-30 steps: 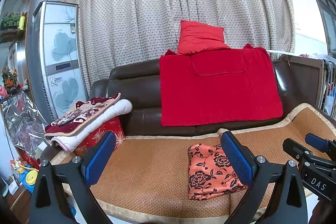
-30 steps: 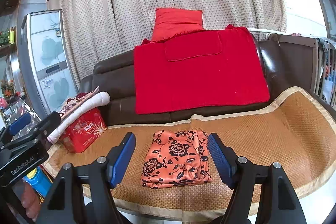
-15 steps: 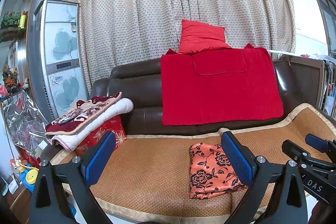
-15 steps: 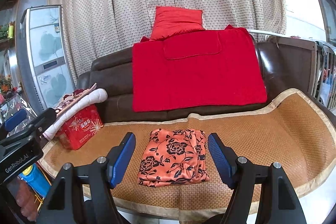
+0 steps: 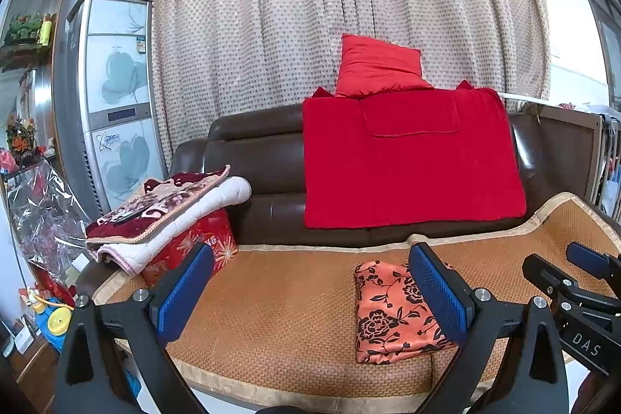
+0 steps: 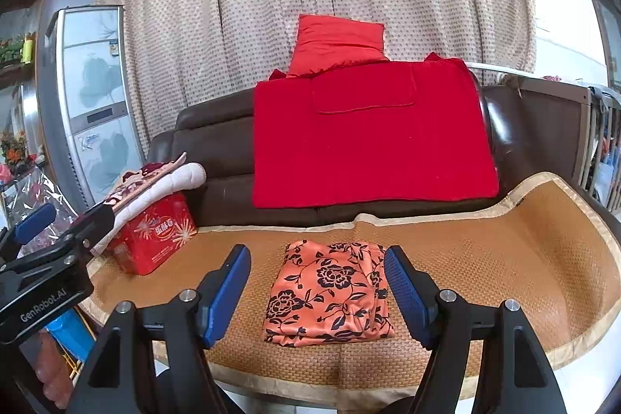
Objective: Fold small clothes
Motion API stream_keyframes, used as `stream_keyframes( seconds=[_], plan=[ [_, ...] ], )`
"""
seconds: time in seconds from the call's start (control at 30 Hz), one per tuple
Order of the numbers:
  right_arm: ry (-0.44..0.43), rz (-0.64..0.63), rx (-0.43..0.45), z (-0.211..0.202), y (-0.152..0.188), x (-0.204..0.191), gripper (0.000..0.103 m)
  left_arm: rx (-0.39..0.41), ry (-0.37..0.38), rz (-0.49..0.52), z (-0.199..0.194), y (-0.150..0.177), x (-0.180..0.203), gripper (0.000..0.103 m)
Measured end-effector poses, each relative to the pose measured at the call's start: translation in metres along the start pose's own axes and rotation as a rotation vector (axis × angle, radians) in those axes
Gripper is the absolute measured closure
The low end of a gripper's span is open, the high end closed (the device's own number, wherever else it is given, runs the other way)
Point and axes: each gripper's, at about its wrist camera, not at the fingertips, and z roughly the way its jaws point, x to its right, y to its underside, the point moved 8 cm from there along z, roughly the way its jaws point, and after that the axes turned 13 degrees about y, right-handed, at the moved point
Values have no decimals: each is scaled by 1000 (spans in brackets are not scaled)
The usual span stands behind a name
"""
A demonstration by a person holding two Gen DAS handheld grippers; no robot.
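Observation:
A small orange garment with a black flower print (image 6: 330, 291) lies folded into a neat rectangle on the woven mat (image 6: 504, 258) of the sofa seat. It also shows in the left wrist view (image 5: 392, 313), partly behind my left gripper's right finger. My right gripper (image 6: 317, 291) is open and empty, held back from the garment and in line with it. My left gripper (image 5: 310, 291) is open and empty, to the left of the garment and apart from it.
A red box (image 6: 155, 235) with folded blankets (image 5: 163, 208) on top stands at the mat's left end. A red blanket (image 6: 368, 134) hangs over the brown sofa back, with a red pillow (image 6: 337, 41) above. A cabinet (image 5: 112, 111) stands at left.
Both grippers have drifted slightly, with the garment shifting a little in each view. The garment lies as before and both grippers stay open.

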Motion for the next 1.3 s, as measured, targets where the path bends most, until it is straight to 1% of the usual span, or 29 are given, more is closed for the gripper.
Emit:
stream_keyframes(
  seconds=[0.67,1.0,1.3],
  plan=[
    [-3,-30,14,-5,-2,-17,29,7,12,-23,-4,2,-14,3],
    [-3,-34,4,1,0,-17,29,-9,11,-24,5,3,-11,3],
    [3,-38,-10,15,2,-17,29,-35,13,-19,21,6,-5,3]
  ],
)
